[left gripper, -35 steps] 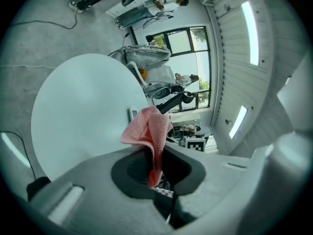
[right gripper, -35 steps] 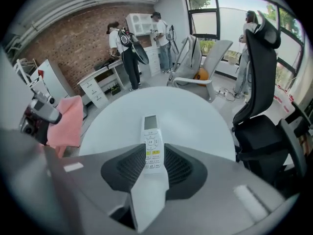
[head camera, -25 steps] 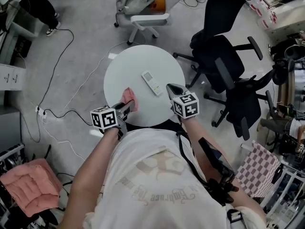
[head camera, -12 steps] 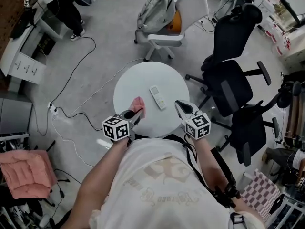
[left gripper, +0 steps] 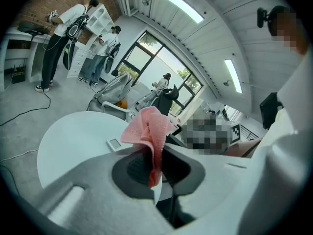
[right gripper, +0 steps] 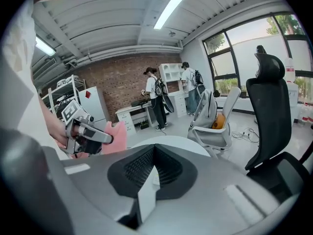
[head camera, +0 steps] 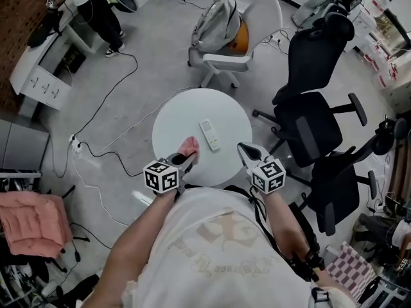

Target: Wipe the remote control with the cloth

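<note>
Between fingers point(left gripper: 129, 168), left gripper point(left gripper: 157, 173) pinching cloth point(left gripper: 149, 129), remote point(head camera: 209, 135) overhead

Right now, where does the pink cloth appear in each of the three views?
Head view: the pink cloth is just left of centre, at the tip of the left gripper, over the near left part of the round white table.
Left gripper view: centre, pinched between the jaws.
Right gripper view: left side, mid-height, held by the left gripper.
Shared landmark: the round white table.
</note>
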{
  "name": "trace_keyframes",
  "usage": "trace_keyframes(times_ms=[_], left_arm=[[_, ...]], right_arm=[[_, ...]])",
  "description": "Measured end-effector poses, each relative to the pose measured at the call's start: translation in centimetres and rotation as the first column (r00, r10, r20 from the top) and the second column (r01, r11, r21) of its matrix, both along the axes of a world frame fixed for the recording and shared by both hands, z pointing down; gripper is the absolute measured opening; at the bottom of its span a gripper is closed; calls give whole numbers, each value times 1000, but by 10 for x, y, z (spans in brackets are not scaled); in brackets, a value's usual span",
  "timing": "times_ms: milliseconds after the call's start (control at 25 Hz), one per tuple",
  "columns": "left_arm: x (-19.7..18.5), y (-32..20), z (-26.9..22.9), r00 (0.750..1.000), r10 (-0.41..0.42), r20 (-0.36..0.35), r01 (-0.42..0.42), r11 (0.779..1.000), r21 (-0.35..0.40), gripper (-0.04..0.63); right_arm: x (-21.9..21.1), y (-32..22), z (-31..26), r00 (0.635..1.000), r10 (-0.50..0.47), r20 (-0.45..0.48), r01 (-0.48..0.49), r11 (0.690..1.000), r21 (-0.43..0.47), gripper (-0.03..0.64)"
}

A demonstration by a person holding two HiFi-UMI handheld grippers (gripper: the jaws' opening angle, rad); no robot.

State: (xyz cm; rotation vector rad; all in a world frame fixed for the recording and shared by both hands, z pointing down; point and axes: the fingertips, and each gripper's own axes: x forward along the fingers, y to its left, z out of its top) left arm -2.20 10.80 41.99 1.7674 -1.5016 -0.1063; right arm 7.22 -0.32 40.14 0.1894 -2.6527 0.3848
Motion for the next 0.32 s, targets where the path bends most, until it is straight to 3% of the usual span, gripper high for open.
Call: trace_keyframes(times_ms=[320], left_arm=[[12, -4, 0, 1000, -11, 19, 11, 1000, -7, 26]], right_arm=[[6, 0, 1, 999, -40, 8, 40, 999, -1, 6]])
